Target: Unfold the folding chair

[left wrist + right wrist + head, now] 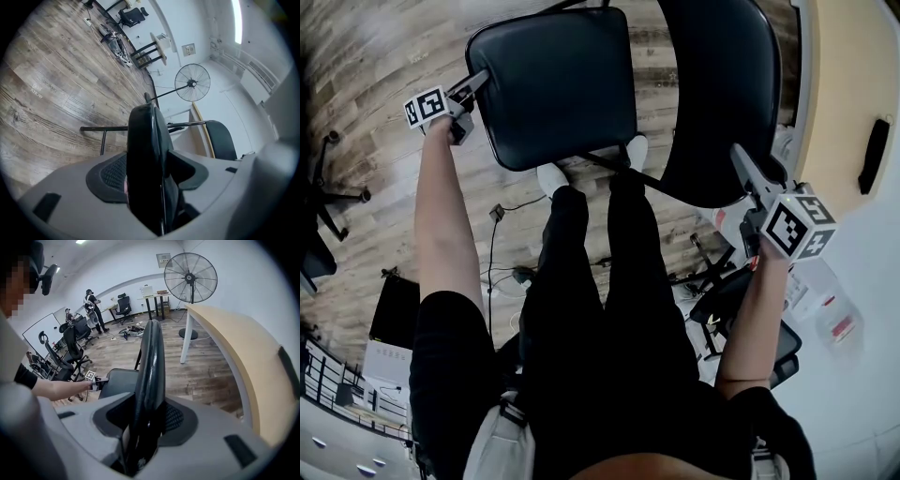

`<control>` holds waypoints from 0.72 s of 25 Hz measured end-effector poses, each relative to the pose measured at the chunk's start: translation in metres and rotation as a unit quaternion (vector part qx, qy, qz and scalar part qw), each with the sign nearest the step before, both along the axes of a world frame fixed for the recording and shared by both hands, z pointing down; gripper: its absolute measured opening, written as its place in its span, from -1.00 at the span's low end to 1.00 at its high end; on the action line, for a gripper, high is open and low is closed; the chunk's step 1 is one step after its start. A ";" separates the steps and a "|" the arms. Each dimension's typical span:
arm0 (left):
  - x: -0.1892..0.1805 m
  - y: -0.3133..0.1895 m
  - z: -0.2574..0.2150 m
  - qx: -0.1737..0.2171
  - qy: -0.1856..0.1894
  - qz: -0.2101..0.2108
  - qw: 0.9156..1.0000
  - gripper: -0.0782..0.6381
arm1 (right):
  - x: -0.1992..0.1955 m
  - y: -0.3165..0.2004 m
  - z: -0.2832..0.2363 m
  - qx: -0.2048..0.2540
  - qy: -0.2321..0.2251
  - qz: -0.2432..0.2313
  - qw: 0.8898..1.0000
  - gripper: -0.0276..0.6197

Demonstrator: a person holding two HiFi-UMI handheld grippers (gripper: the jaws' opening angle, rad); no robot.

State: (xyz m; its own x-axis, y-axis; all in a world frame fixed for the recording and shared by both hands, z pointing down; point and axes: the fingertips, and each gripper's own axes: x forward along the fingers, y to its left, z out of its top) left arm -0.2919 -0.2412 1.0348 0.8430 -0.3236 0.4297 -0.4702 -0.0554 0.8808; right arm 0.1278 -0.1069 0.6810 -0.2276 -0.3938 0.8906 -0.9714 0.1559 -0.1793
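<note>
Black backrest [722,94] clamped in right gripper [739,152]; left gripper [480,82] sits seemingly slack around the seat [558,84] edge.

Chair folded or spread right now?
Spread, or nearly: the seat lies about flat, angled well away from the backrest.

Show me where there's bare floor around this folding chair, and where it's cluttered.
Bare wood floor lies left of the seat, beyond the office chair. More lies between backrest and table. Crowded: cables and chair bases beside the person's legs.
</note>
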 end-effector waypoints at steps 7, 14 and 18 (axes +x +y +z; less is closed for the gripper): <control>-0.016 -0.001 0.022 -0.001 0.000 -0.010 1.000 -0.07 | -0.007 -0.001 0.014 -0.005 -0.008 0.002 1.000 -0.49; -0.021 0.001 0.033 -0.004 0.006 -0.023 1.000 -0.06 | -0.004 0.002 0.023 -0.008 -0.011 0.008 1.000 -0.49; -0.024 0.001 0.036 0.001 0.012 -0.030 0.999 -0.06 | -0.005 0.002 0.026 -0.004 -0.018 0.009 1.000 -0.49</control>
